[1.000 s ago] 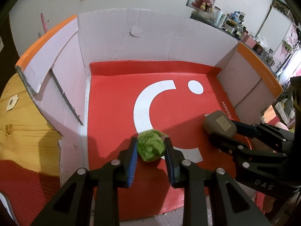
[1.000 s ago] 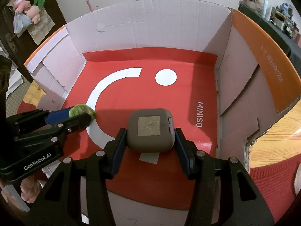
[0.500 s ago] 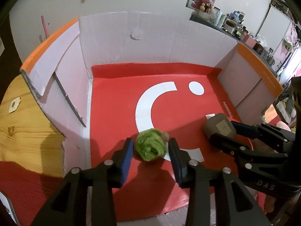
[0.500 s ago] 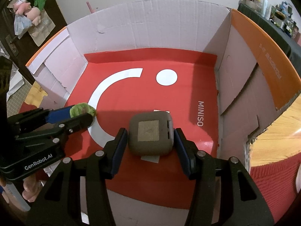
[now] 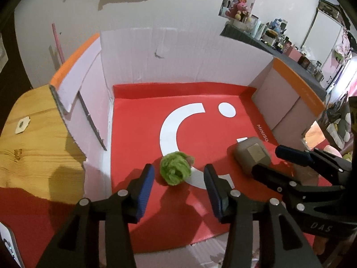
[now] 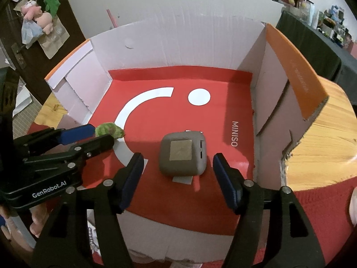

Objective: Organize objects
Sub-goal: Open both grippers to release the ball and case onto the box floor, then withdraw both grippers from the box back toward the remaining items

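Note:
A fuzzy green ball lies on the red floor of an open cardboard box. My left gripper is open, its fingers on either side of the ball and clear of it. A grey-brown rounded cube rests on the red floor to the right. My right gripper is open around the cube without touching it. The cube also shows in the left wrist view, and the ball in the right wrist view.
The box has white walls with orange-edged side flaps and a red MINISO sheet inside. It sits on a wooden table with a red cloth at the front. Cluttered shelves stand behind.
Both grippers have opened and pulled back. The green ball and the grey-brown cube were let go and now rest on the red sheet.

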A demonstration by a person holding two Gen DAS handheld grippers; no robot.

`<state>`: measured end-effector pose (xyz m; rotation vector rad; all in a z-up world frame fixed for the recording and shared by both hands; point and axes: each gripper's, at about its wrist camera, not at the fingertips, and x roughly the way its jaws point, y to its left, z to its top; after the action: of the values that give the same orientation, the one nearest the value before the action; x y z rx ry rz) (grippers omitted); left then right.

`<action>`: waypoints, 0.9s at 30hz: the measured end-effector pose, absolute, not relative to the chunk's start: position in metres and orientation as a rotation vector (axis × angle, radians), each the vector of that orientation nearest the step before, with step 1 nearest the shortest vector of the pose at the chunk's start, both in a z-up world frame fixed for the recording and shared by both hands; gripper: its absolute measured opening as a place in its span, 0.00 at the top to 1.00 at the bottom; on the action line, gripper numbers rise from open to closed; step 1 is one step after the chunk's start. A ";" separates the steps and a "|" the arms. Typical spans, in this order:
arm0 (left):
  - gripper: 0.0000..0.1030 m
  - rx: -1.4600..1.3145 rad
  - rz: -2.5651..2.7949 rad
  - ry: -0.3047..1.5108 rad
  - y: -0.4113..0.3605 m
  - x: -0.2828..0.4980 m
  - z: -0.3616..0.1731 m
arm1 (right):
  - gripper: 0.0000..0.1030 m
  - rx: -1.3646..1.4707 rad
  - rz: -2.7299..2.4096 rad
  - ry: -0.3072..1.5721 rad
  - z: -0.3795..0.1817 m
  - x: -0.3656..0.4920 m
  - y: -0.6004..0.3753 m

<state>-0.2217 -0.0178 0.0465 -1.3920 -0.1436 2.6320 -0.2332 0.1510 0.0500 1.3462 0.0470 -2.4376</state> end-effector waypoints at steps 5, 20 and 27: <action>0.51 -1.357 2.656 -0.141 -0.018 -0.212 0.054 | 0.35 1.316 -2.453 0.041 0.054 -0.222 0.150; 0.31 -1.230 2.735 -0.123 -0.017 -0.172 0.076 | 0.21 1.174 -2.515 0.024 0.078 -0.175 0.156; 0.20 -1.167 2.772 -0.137 -0.019 -0.153 0.085 | 0.16 1.117 -2.548 0.001 0.086 -0.152 0.163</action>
<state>-0.1535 -0.0187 0.0852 -1.1675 -0.1366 2.7716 -0.1522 0.1629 0.0864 1.1170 0.0006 -2.5475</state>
